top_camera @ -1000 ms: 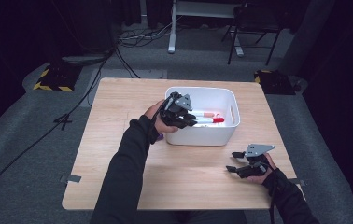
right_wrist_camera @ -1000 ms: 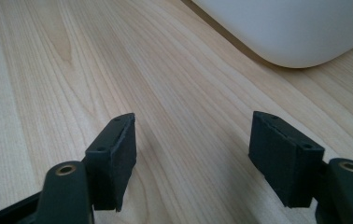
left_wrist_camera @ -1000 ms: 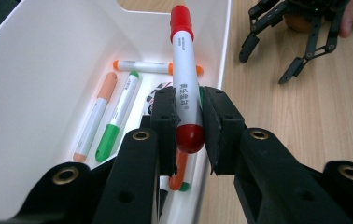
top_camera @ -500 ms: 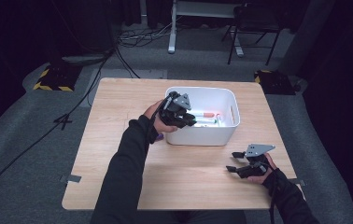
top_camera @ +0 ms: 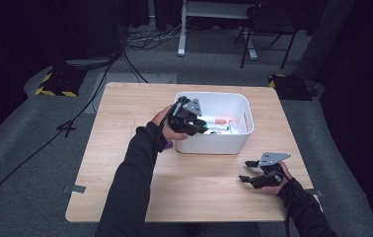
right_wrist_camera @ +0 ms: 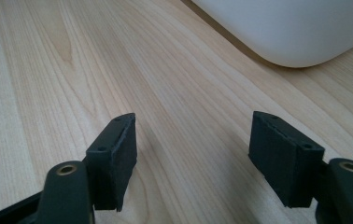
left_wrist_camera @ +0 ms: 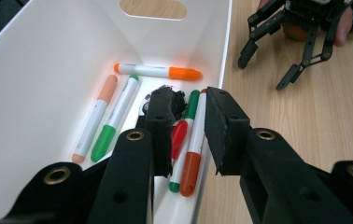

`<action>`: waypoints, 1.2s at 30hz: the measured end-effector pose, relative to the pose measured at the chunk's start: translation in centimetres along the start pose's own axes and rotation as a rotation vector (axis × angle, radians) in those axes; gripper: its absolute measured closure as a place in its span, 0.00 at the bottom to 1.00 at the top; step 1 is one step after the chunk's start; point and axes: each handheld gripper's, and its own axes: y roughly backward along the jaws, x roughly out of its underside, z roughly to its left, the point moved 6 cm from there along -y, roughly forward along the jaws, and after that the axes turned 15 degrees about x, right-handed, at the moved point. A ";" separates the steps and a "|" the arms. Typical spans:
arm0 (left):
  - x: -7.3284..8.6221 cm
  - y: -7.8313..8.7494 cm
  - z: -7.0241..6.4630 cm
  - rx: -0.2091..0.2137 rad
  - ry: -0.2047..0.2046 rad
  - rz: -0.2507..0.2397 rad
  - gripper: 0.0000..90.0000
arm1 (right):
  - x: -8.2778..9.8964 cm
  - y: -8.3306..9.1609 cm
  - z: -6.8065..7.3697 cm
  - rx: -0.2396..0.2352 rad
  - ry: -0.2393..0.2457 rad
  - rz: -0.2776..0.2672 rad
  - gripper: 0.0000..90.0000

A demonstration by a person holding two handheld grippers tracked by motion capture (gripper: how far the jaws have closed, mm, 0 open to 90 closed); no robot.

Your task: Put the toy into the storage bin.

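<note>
Left gripper [left_wrist_camera: 188, 128] hangs over the near end of the white bin [left_wrist_camera: 39, 70], jaws narrowly parted and holding nothing. Directly below them lie a red marker [left_wrist_camera: 179, 135] and a red-capped marker [left_wrist_camera: 195, 144]; an orange one [left_wrist_camera: 158, 71] sits beyond. To pick cleanly, I'd widen, straddle one barrel, then close. Right gripper [right_wrist_camera: 193, 154], well apart to the side, rests wide open on the table [right_wrist_camera: 48, 70].

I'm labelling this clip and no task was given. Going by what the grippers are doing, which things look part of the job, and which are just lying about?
Likely part of the job:
- left gripper, open over the bin
- white bin
- markers in it, e.g. the orange-capped marker
- table

Just lying about:
- right gripper, open and idle above bare wood
- floor cables
- chair
</note>
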 end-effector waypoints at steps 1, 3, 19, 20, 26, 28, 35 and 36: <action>0.0 0.2 0.0 -0.007 0.000 -0.004 0.79 | 0.0 0.0 0.0 0.001 0.001 0.000 0.36; 0.0 0.6 0.1 -0.022 -0.005 -0.014 0.77 | 0.0 0.0 0.0 0.001 0.003 -0.002 0.36; 4.0 7.1 -1.4 -0.188 0.056 -0.127 0.48 | 0.0 0.0 0.0 0.000 -0.003 0.001 0.36; 4.5 7.6 -1.5 -0.198 0.062 -0.136 0.45 | 0.0 0.0 0.0 0.000 -0.003 0.001 0.36; 8.0 9.0 -2.3 -0.261 0.094 -0.143 0.38 | 0.0 0.0 0.0 -0.001 -0.007 0.002 0.36; 9.5 8.8 -2.6 -0.264 0.127 -0.157 0.39 | 0.0 0.0 0.0 0.000 -0.006 0.002 0.36; 16.1 6.1 -3.7 -0.218 0.216 -0.088 0.49 | 0.0 0.0 0.0 0.000 -0.006 0.001 0.36; 17.0 5.7 -3.7 -0.214 0.209 -0.067 0.51 | 0.0 0.0 0.0 -0.002 -0.009 0.002 0.36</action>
